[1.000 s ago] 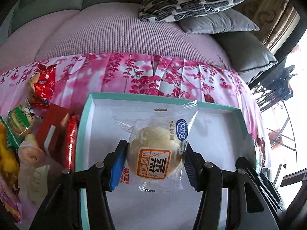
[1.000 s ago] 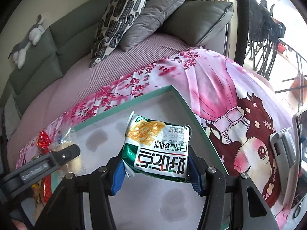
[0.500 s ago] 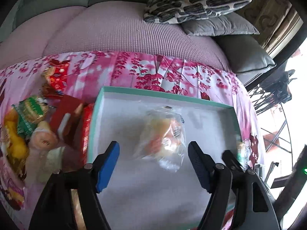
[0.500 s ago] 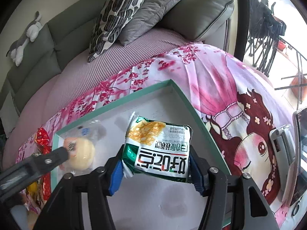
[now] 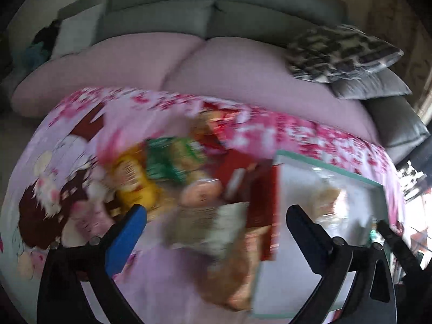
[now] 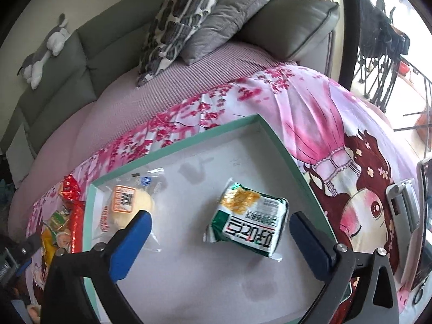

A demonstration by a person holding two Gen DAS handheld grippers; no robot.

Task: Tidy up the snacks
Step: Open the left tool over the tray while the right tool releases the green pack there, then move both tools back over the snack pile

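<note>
While both sets of jaws are opening, nothing is pressed between either pair: the right gripper [image 6: 220,229] hangs over the teal-rimmed box [image 6: 283,151] with its pads spread wide of the green noodle packet [image 6: 247,220], which lies flat on the white floor of the box, apart from both pads, so it reads as set down to stay there. Just left of it in the same box rests the wrapped bun [image 6: 127,208], label up, close against the left wall, leaving bare floor between the two for more. The left gripper [image 5: 216,221], equally wide and empty, points past the box edge at the loose snack pile [image 5: 172,167] on the pink patterned sheet [image 5: 70,140]; the view is blurred, so single packets are hard to name, but a yellow one and a green one show. My guess is the pile is next. Beyond lie the sofa cushions [image 6: 194,19]
</note>
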